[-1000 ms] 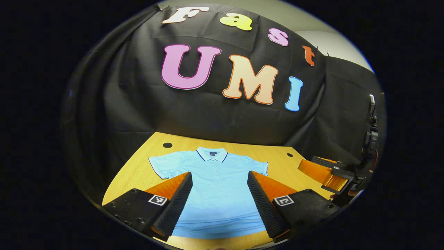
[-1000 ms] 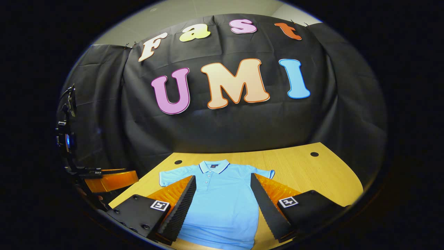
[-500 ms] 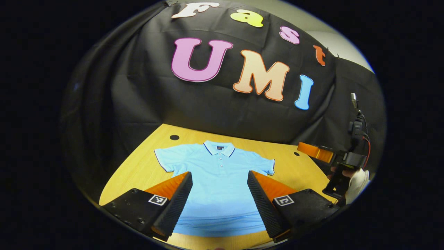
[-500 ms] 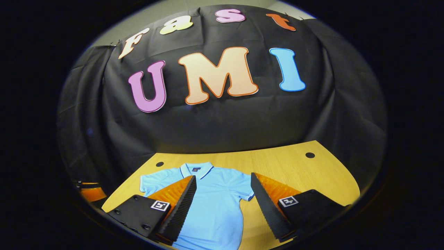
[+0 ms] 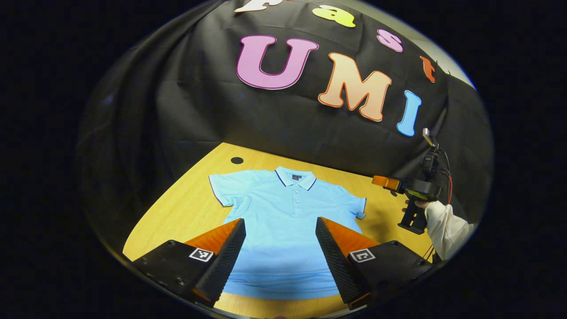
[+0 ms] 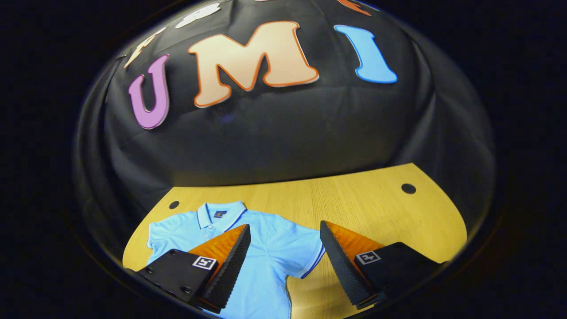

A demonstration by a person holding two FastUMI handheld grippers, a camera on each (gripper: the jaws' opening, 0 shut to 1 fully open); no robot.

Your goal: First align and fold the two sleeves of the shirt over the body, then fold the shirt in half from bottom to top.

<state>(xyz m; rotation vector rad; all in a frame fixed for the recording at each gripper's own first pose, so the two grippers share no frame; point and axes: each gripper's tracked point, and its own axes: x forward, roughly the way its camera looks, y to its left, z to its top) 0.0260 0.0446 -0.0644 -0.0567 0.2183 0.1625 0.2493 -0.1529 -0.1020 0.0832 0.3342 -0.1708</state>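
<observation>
A light blue short-sleeved polo shirt [image 5: 285, 221] with dark trim on its collar lies flat, front up, on a yellow wooden table [image 5: 186, 208], collar toward the black cloth wall. Both sleeves are spread out to the sides, unfolded.

In the left gripper view, the left gripper [image 5: 280, 246] hangs above the shirt's lower body, fingers wide apart and holding nothing. The shirt's hem sits at six o'clock, its collar at twelve. At three o'clock, beyond the shirt's sleeve, a hand in a white sleeve [image 5: 445, 226] holds the right gripper above the table edge.

In the right gripper view, the right gripper [image 6: 285, 250] is spread wide and empty, above the shirt's sleeve [image 6: 305, 252]. The shirt [image 6: 261, 266] lies toward eight o'clock, bare table [image 6: 376, 208] toward two o'clock.
</observation>
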